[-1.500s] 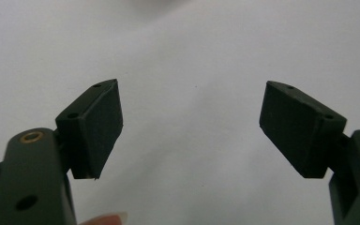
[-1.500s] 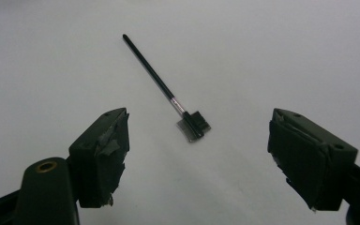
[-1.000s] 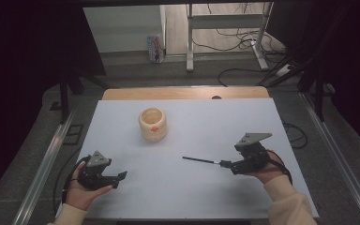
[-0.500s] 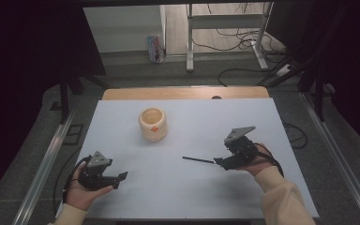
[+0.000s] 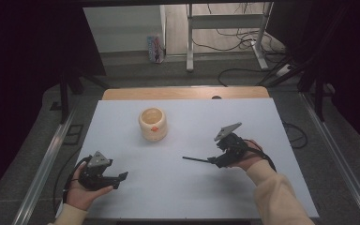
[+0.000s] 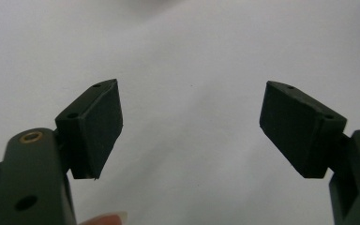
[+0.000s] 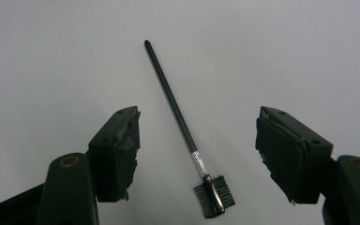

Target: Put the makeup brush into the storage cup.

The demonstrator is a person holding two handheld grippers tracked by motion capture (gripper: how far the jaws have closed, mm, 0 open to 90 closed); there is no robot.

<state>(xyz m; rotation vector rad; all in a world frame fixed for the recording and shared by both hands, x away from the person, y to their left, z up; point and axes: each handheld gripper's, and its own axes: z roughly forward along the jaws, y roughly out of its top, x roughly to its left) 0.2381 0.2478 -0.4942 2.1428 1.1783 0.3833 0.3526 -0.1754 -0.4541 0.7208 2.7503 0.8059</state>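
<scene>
- Right gripper (image 5: 212, 161) lies low over the white table (image 5: 183, 187), its jaws pointing toward the table's left; they have just been closing a little, yet stand well apart and press on nothing.
- Brush (image 7: 186, 132), a thin black one with a comb head, lies flat on the table between those jaws, head nearest the gripper's camera, handle running away.
- Left gripper (image 5: 120, 176) rests at the near left in the person's hand, jaws wide apart over bare table.
- Cup (image 5: 153, 123), cream-coloured, stands upright farther back, well apart from both.
- High view: the brush head is hidden under the right gripper.
- Left gripper view: a fingertip is cut off at the bottom edge.
</scene>
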